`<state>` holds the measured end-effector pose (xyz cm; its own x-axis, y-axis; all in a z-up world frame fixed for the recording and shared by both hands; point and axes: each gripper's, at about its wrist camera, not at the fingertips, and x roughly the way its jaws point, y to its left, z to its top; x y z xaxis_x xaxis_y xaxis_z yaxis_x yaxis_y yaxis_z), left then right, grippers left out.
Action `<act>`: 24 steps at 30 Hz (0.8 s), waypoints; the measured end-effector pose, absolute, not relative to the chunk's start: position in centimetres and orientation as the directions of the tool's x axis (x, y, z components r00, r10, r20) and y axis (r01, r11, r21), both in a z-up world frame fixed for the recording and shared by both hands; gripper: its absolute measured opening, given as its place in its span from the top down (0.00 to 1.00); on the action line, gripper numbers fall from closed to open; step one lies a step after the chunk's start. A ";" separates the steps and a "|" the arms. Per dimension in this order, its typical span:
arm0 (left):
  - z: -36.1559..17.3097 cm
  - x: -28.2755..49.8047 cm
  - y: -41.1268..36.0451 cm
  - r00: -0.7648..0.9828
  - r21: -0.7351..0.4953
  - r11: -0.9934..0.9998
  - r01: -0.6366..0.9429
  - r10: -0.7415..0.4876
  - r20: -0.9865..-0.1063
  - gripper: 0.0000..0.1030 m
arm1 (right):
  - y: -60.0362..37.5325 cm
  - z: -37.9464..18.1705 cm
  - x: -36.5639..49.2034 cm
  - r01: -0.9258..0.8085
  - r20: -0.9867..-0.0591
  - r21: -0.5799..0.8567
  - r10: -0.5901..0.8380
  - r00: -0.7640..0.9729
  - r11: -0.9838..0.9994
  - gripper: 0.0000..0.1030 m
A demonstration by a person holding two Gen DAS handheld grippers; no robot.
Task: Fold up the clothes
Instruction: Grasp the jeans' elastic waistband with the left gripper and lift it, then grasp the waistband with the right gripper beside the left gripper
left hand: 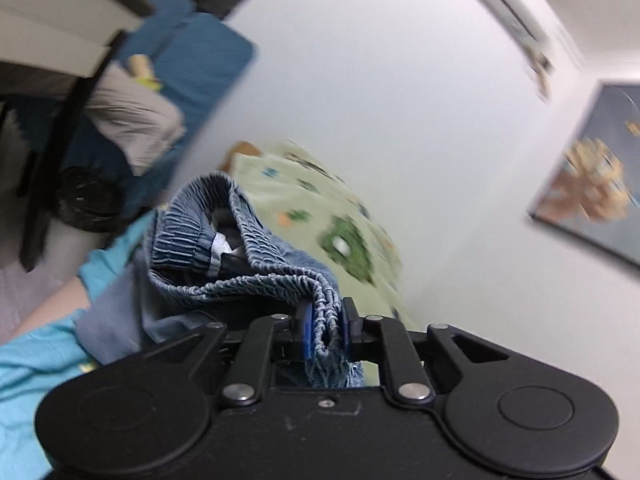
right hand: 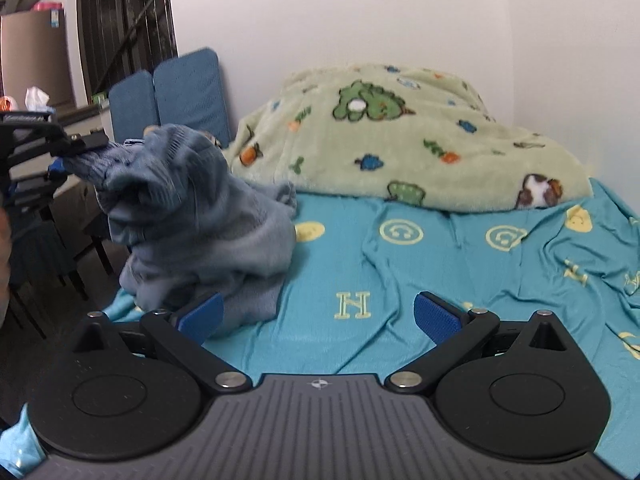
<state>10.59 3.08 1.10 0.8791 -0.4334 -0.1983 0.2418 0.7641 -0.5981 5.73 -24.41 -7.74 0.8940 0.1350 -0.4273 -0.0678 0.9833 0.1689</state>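
My left gripper (left hand: 326, 332) has its jaws clamped on the ribbed elastic waistband of the blue denim garment (left hand: 256, 248), a bunched fold of it pinched between the two blue pads (left hand: 307, 332). The waistband loops open just ahead of that grip, a small white label (left hand: 218, 250) showing inside it, and the rest of the cloth hangs down to the left of my fingers. My right gripper (right hand: 318, 314) hovers low over the bed with its jaws wide apart and nothing between them, only the turquoise sheet (right hand: 400, 280) with its yellow smiley faces and letter prints beneath. Seen from that side, the garment rises in a heap at the left edge of the bed, its top drawn up and leftward to where the left gripper grips it, its bottom resting crumpled on the sheet near my right gripper's left pad. Beyond lies a pale green fleece blanket (right hand: 400, 140) printed with small animals, piled at the head of the bed. Behind the garment stand two blue cushions (right hand: 172, 96) propped against the white wall (right hand: 360, 12). A framed picture (left hand: 592, 168) hangs on that wall in the left view.
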 end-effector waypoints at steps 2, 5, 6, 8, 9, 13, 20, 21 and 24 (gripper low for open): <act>1.0 8.4 1.3 0.856 -0.567 0.774 0.282 -0.469 -0.215 0.88 | -24.9 -7.2 5.4 -0.066 -0.408 0.185 0.138 0.903 0.980 0.00; -0.6 5.9 -0.7 0.809 -0.548 0.773 0.320 -0.524 -0.266 0.88 | -25.9 -6.5 5.0 -0.057 -0.380 0.216 0.138 0.915 0.975 0.00; -1.4 5.4 -1.5 0.788 -0.544 0.772 0.328 -0.541 -0.293 0.88 | -26.3 -6.3 4.9 -0.052 -0.373 0.227 0.136 0.918 0.972 0.00; -3.0 4.5 -2.9 0.745 -0.531 0.775 0.344 -0.569 -0.349 0.88 | -27.1 -6.0 4.6 -0.037 -0.364 0.252 0.131 0.922 0.967 0.00; -3.7 4.5 -3.7 0.723 -0.514 0.782 0.352 -0.576 -0.381 0.88 | -27.6 -5.8 4.6 -0.034 -0.358 0.270 0.133 0.924 0.962 0.00; -6.1 4.6 -6.7 0.643 -0.430 0.814 0.390 -0.575 -0.505 0.86 | -28.8 -6.0 4.7 -0.026 -0.371 0.321 0.151 0.916 0.947 0.00; -7.8 4.6 -8.2 0.578 -0.390 0.811 0.437 -0.585 -0.569 0.77 | -30.1 -6.4 5.3 -0.002 -0.435 0.322 0.150 0.888 0.947 0.07; -7.6 4.4 -8.1 0.586 -0.387 0.810 0.441 -0.586 -0.559 0.74 | -30.4 -6.4 5.5 -0.001 -0.442 0.313 0.147 0.885 0.950 0.07; -7.2 3.8 -8.0 0.608 -0.381 0.815 0.437 -0.580 -0.543 0.58 | -31.6 -6.2 5.9 0.011 -0.464 0.305 0.139 0.875 0.952 0.11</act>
